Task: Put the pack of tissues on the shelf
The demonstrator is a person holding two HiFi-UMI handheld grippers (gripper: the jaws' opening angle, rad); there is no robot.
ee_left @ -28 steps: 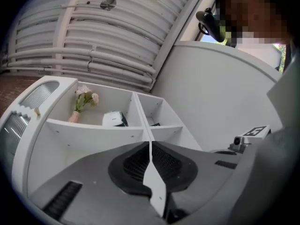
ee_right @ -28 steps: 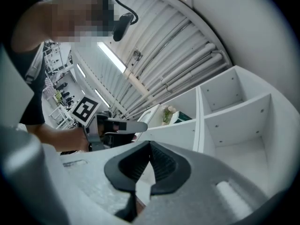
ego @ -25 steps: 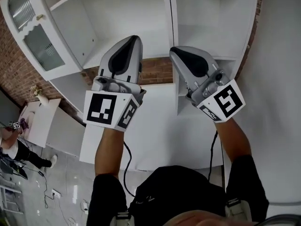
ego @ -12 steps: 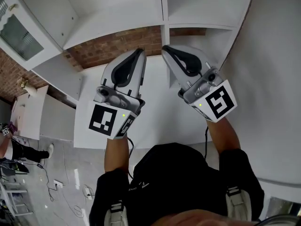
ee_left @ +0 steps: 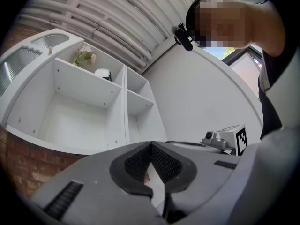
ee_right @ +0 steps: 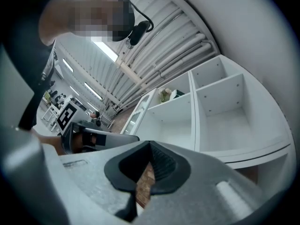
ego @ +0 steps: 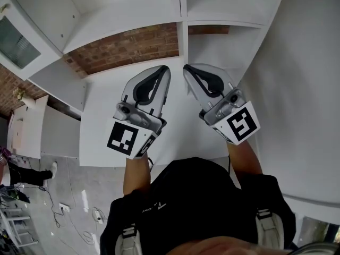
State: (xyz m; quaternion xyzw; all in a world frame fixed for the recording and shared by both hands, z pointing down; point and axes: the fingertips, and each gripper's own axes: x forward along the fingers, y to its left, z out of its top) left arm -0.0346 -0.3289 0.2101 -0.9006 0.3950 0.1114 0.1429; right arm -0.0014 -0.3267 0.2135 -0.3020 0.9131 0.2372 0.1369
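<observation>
No pack of tissues shows in any view. My left gripper (ego: 163, 70) and right gripper (ego: 188, 69) hang side by side over a white counter (ego: 101, 121), both shut and empty, tips nearly touching. Above them stands the white shelf unit (ego: 181, 20) with bare compartments. In the left gripper view the jaws (ee_left: 151, 145) meet at the tips; the shelf (ee_left: 84, 102) lies ahead, and a plant (ee_left: 84, 56) and a small white-and-dark item (ee_left: 101, 73) sit on its top level. The right gripper view shows closed jaws (ee_right: 150, 145) under the same shelf (ee_right: 220, 111).
A brick wall (ego: 127, 45) runs behind the counter. A glass-fronted cabinet door (ego: 16, 36) stands open at the upper left. A plain white wall (ego: 297, 89) closes the right side. Cables lie on the tiled floor (ego: 58, 206) at the lower left.
Both grippers have drawn lower in the head view and closer together. The shelf unit has slid up and away in the picture, uncovering more brick wall and counter.
</observation>
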